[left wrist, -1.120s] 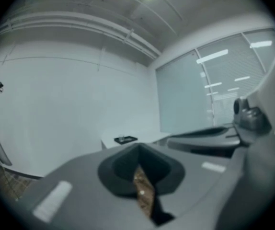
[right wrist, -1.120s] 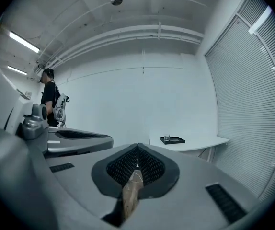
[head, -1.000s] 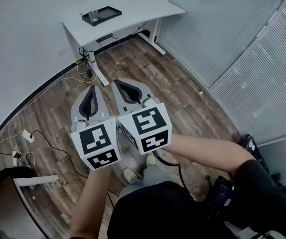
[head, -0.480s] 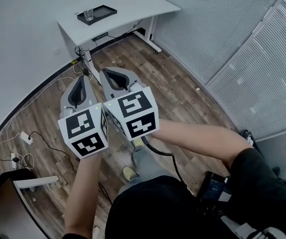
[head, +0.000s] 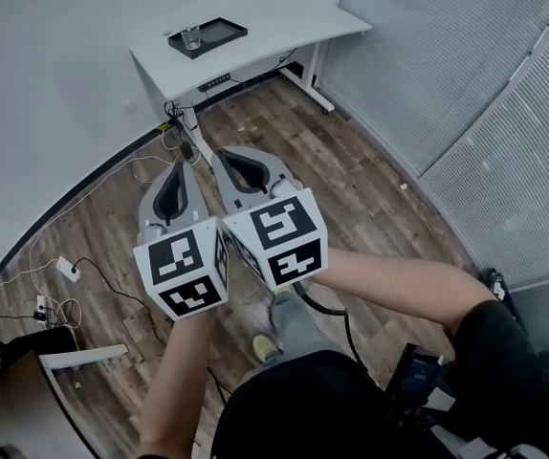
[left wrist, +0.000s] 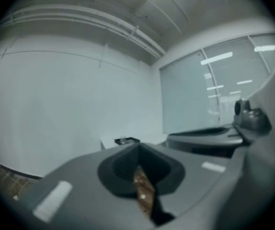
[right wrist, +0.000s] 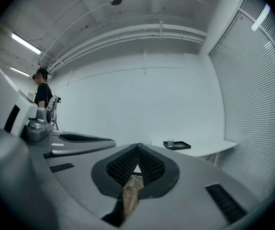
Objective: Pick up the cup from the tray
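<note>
Brown wood-plank floor runs up to a white table set against a white wall. Toward that table's left end lies a flat black rectangular tray, with a small clear glass cup upright in it. Well short of the table, left tongs and right tongs hover side by side, both pressed together and empty.

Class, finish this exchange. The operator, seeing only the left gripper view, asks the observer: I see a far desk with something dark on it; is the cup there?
Observer: Yes. The head view shows a clear cup standing at the left end of a black tray on the white desk.
Operator: Is the floor between bare?
Observer: No, cables lie on the wood floor by the desk leg.
Operator: And the other hand?
Observer: The right tongs are shut, empty.
</note>
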`<move>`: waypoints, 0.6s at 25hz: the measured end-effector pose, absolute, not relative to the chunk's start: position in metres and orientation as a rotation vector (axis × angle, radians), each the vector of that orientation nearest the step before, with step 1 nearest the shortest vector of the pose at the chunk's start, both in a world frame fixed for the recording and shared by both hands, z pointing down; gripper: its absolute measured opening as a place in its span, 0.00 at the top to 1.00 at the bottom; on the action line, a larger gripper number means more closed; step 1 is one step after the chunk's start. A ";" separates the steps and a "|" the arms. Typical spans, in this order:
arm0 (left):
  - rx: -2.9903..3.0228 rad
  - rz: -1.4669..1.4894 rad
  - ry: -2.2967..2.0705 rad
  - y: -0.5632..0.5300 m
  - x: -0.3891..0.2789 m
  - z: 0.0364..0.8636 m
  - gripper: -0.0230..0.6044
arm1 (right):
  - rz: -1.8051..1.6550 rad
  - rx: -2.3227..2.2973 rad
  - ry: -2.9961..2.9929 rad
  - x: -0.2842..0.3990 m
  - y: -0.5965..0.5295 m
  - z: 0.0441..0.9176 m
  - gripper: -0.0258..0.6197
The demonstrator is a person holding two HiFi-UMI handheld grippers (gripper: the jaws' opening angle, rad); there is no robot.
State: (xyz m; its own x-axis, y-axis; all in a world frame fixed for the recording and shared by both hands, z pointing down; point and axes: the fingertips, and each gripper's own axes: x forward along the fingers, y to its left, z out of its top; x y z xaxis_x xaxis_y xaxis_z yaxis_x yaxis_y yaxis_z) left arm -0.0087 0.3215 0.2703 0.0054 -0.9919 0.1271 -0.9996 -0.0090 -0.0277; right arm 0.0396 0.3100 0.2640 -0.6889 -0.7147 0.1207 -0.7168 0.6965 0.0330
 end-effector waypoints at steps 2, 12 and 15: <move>2.171 0.170 -2.164 0.311 -0.010 0.272 0.96 | 0.034 1.169 -2.779 0.038 0.300 0.266 0.95; 2.123 0.202 -2.196 0.252 -0.028 0.277 0.96 | 0.045 1.105 -2.808 0.019 0.238 0.270 0.95; 2.112 0.214 -2.206 0.233 -0.031 0.277 0.96 | 0.058 1.096 -2.817 0.015 0.220 0.271 0.95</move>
State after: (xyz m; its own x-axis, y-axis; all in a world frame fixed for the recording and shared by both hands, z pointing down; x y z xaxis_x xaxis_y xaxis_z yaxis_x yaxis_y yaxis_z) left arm -0.0315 0.2335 0.2770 -0.0465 -0.9870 0.1536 -0.9982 0.0400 -0.0454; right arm 0.0153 0.2198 0.2714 -0.7310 -0.6710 0.1239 -0.6756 0.7373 0.0072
